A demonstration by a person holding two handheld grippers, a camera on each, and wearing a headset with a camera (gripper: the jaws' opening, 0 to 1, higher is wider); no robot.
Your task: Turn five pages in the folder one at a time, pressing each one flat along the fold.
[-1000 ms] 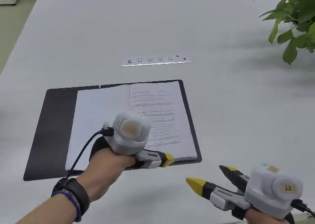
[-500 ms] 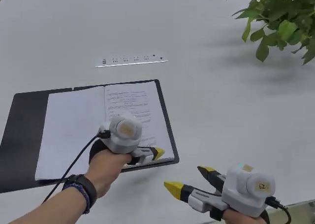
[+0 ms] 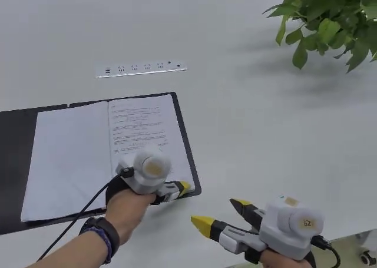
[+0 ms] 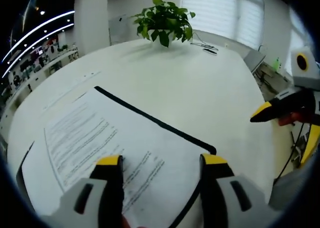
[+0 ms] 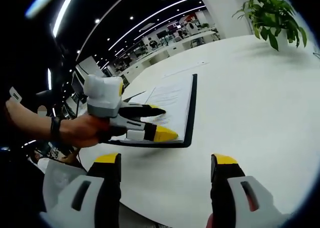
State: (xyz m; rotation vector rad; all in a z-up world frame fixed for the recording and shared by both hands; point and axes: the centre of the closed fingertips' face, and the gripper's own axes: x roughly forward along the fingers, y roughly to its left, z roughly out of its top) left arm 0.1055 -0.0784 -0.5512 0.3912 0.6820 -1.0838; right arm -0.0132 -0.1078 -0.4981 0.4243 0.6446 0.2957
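The black folder [image 3: 184, 144] lies open on the white table, with a blank sheet [image 3: 68, 156] on its left and a printed page [image 3: 141, 129] on its right. My left gripper [image 3: 179, 188] is open over the printed page's near right corner. In the left gripper view its open jaws [image 4: 162, 161] straddle that corner of the page [image 4: 90, 138], one tip over the print and one beyond the folder's edge [image 4: 160, 125]. My right gripper [image 3: 224, 215] hovers open above bare table, to the right of the folder and nearer to me. The right gripper view has its open jaws [image 5: 166, 159] facing the left gripper [image 5: 162, 122] and the folder [image 5: 189, 107].
A white power strip [image 3: 141, 69] lies on the table beyond the folder. A green leafy plant [image 3: 330, 20] stands at the far right. The table's near edge [image 3: 353, 235] runs close by the right gripper. In the left gripper view the right gripper [image 4: 280, 105] comes in from the right.
The head camera has swung to the right, so the folder sits further left in the picture. Both grippers keep their places relative to the folder and stay open.
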